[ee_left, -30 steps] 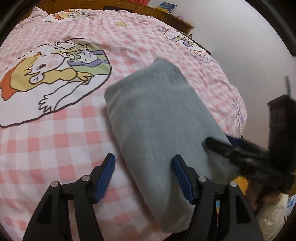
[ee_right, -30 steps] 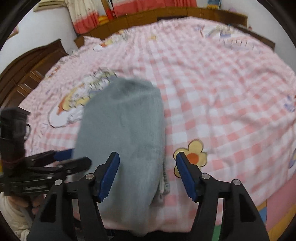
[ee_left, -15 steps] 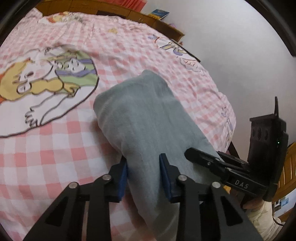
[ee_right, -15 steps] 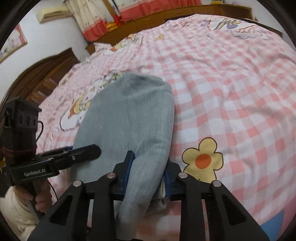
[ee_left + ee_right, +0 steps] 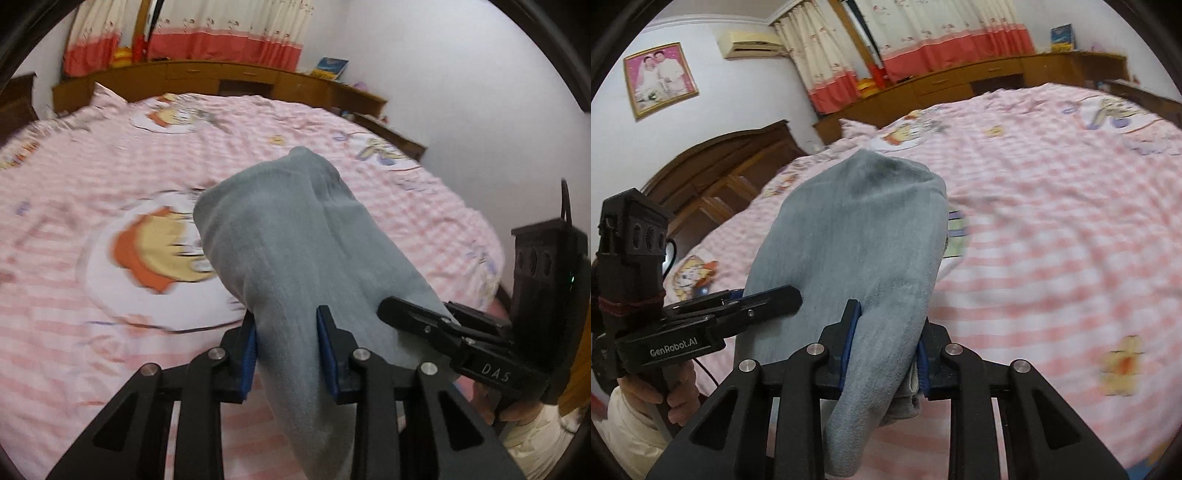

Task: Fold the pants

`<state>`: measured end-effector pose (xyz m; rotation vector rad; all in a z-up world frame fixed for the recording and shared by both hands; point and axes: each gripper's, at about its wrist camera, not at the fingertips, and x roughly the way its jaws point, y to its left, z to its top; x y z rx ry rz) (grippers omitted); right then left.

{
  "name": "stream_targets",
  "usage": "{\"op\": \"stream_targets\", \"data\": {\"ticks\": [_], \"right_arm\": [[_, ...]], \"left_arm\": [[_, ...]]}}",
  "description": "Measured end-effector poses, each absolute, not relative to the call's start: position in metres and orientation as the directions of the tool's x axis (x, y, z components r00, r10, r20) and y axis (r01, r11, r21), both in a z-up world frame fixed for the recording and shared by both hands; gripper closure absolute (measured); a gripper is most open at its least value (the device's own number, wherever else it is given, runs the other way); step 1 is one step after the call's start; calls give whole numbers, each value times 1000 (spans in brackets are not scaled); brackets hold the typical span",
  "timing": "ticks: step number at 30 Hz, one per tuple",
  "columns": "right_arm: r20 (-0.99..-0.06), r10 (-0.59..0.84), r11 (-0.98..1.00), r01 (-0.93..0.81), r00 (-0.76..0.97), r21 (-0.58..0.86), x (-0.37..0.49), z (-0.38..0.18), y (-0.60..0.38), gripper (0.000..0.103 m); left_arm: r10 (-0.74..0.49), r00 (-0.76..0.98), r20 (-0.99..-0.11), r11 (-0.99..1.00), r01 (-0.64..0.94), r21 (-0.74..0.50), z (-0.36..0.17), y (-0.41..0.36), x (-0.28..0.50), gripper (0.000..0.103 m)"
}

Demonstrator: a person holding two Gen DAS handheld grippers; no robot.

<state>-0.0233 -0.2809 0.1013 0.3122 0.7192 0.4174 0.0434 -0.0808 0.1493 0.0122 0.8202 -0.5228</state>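
Observation:
Folded grey pants hang lifted off the pink checked bedspread, stretched forward from both grippers. My left gripper is shut on their near left edge, blue pads pressing the cloth. My right gripper is shut on the near right edge of the grey pants. In the left wrist view the right gripper shows at the right, gripping the same bundle. The left gripper appears at the left of the right wrist view, held by a hand in a pale sleeve.
The bedspread with cartoon prints covers a wide bed. A wooden headboard stands at the left, a low wooden cabinet with curtains above runs along the far side, and a white wall is at the right.
Both grippers closed on the near edge of the pants, then lifted the bundle up off the bedspread and tilted upward, bringing the far cabinet and curtains into view.

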Motion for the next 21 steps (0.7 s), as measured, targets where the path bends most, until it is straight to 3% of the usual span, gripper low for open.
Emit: {"op": "stream_targets", "data": {"ticks": [4, 15, 21], "right_arm": [[-581, 503, 856, -275, 640, 438, -9, 94, -240, 76], [-681, 439, 895, -216, 586, 390, 20, 41, -202, 74], [-712, 435, 899, -225, 551, 375, 19, 38, -204, 70]], "left_arm": [[-382, 583, -717, 898, 418, -138, 146, -43, 49, 72], [-438, 512, -739, 881, 406, -241, 72, 5, 93, 71], [-449, 492, -746, 882, 379, -280, 58, 12, 96, 63]]}}
